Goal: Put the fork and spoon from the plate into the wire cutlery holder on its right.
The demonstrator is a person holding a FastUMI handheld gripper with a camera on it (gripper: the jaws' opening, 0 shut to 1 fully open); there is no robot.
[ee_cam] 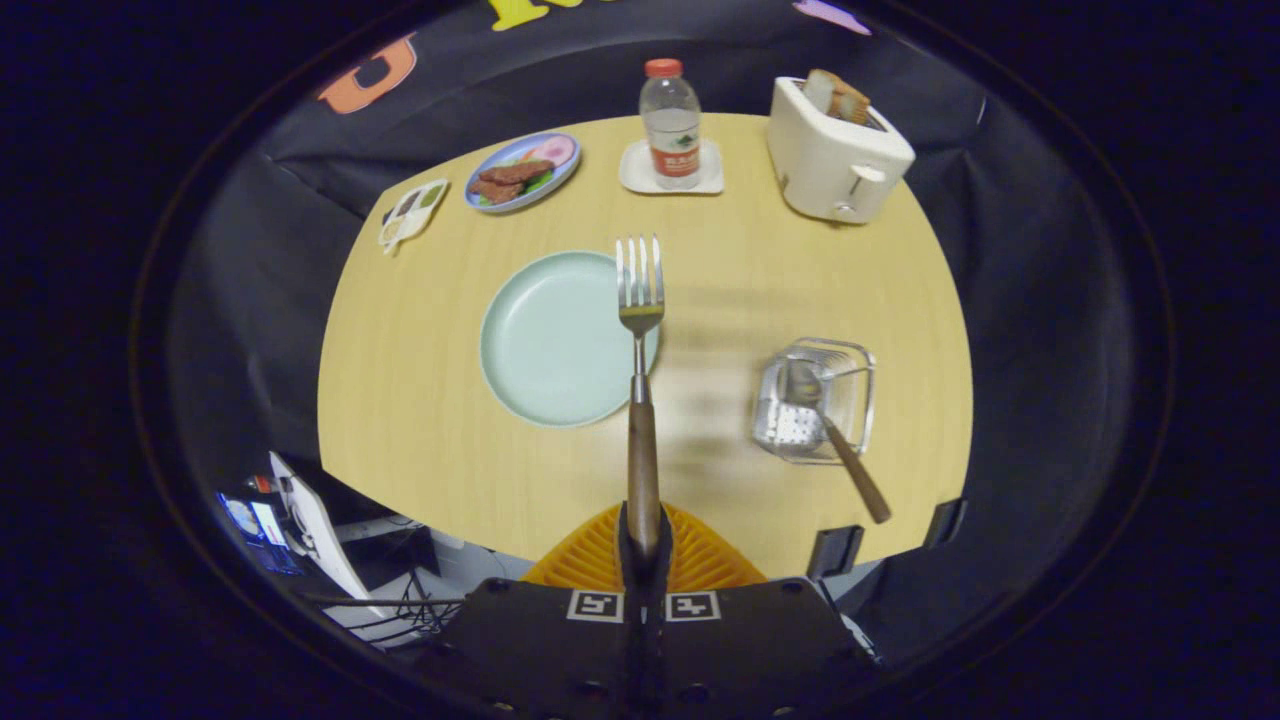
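The gripper [643, 545] is clamped on the wooden handle of the fork [640, 300], both fingers pressing its end, with the tines pointing forward above the right edge of the pale green plate [545, 340], which lies bare on the wooden table [430, 440]. To the plate's right stands the wire cutlery holder [815, 400], and the spoon [835, 440] sits in it bowl-down, its wooden handle leaning out over the near rim. Beyond the plate stand a water bottle [671, 120] on a white coaster and a toaster [835, 150] holding bread.
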